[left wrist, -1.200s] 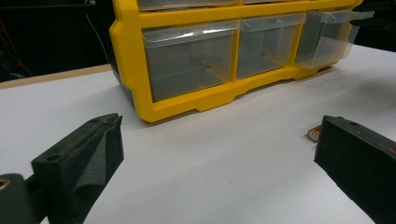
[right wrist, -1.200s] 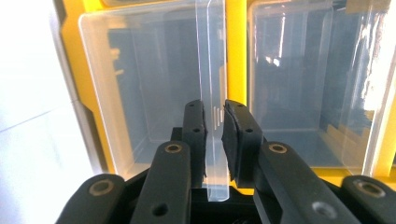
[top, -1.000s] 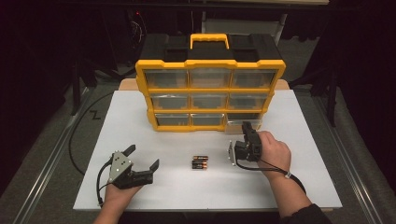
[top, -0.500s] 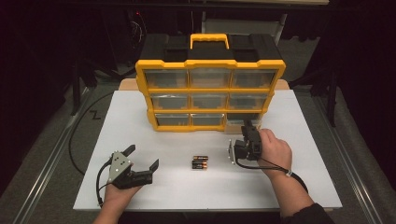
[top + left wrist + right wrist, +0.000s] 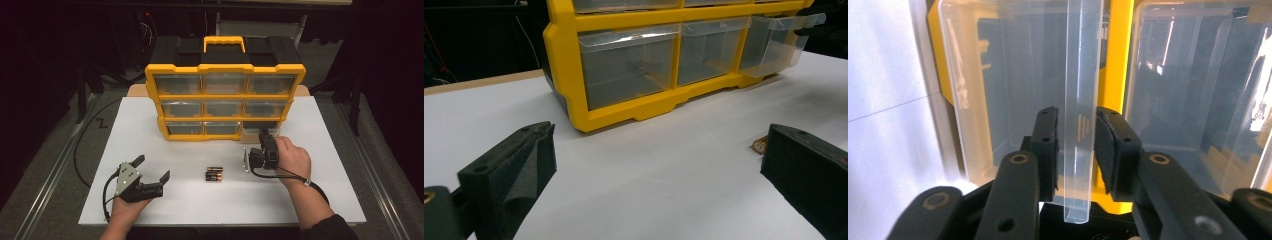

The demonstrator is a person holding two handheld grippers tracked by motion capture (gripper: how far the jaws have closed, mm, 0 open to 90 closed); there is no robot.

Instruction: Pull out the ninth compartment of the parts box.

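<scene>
L claw (image 5: 154,170) gapes wide, R claw (image 5: 1076,150) jaws just narrowed, nearly closed

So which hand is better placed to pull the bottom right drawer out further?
Right. The right gripper already has its jaws around the drawer lip, and that drawer sits partly out. The left gripper rests open on the table, well apart from the organizer.

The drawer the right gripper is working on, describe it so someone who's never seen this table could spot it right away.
Find the yellow organizer standing at the back of the white table. Look along its bottom row to the right end, beside the right gripper. That clear drawer is the one pulled out from the frame; its neighbours sit flush.
</scene>
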